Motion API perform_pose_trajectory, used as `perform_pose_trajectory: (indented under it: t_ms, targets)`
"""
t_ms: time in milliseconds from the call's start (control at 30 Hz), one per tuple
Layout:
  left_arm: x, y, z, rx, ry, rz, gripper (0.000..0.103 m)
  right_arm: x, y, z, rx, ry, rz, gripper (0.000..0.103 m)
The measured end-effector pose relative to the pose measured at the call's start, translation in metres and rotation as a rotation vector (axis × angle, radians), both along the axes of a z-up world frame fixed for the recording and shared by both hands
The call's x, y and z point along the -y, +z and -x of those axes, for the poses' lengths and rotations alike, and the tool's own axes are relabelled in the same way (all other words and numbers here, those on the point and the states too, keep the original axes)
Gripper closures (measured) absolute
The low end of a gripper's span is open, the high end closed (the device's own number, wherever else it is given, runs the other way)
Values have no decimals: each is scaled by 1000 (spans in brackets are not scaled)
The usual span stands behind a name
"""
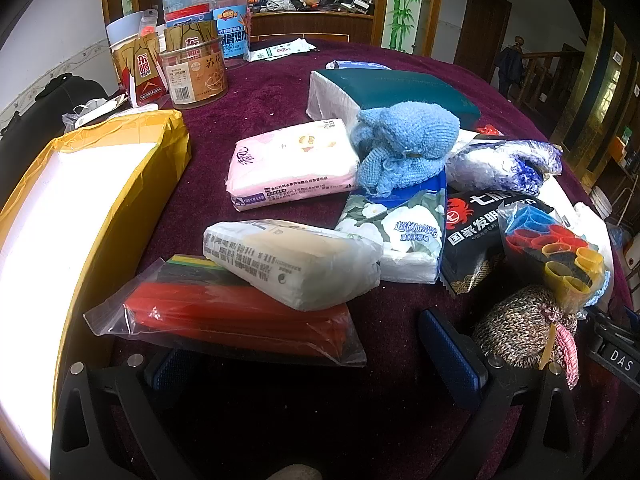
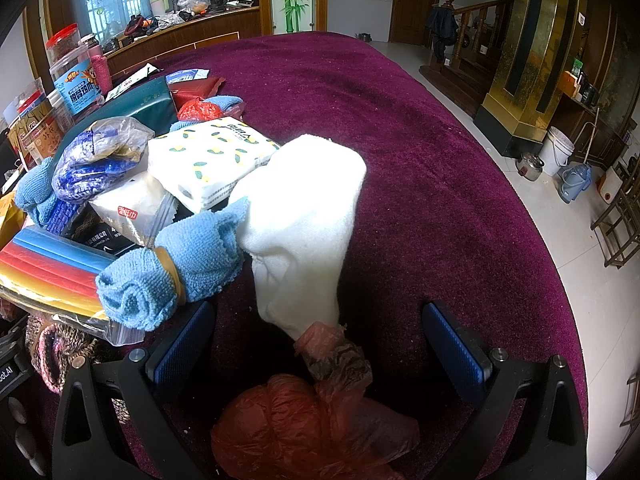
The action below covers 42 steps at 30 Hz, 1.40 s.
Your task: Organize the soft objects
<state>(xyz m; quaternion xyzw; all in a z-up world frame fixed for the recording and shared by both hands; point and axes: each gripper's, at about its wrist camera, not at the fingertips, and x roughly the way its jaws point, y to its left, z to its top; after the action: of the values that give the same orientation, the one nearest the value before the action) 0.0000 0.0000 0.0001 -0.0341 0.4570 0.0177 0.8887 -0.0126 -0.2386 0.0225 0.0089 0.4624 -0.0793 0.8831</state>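
Note:
A heap of soft things lies on the maroon tablecloth. In the left wrist view: a pink tissue pack, a crumpled blue cloth, a white wrapped pack lying on a bagged red sheet, a floral tissue pack and a knitted pouch. My left gripper is open and empty, just short of the red bag. In the right wrist view a white cloth, a rolled blue towel and a red plastic bag lie before my open, empty right gripper.
An open yellow box stands at the left. Jars and snack tins stand at the back left. A bag of coloured rings sits at the right. The table's right side drops to a tiled floor with buckets.

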Motion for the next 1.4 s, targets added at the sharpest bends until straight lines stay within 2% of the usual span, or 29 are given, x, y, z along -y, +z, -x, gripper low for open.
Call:
perform_pose_trajectory:
  t_ms: [1400]
  targets:
    - [-1, 0, 0, 7, 13, 6, 0, 1, -2, -2, 1, -1, 1, 0]
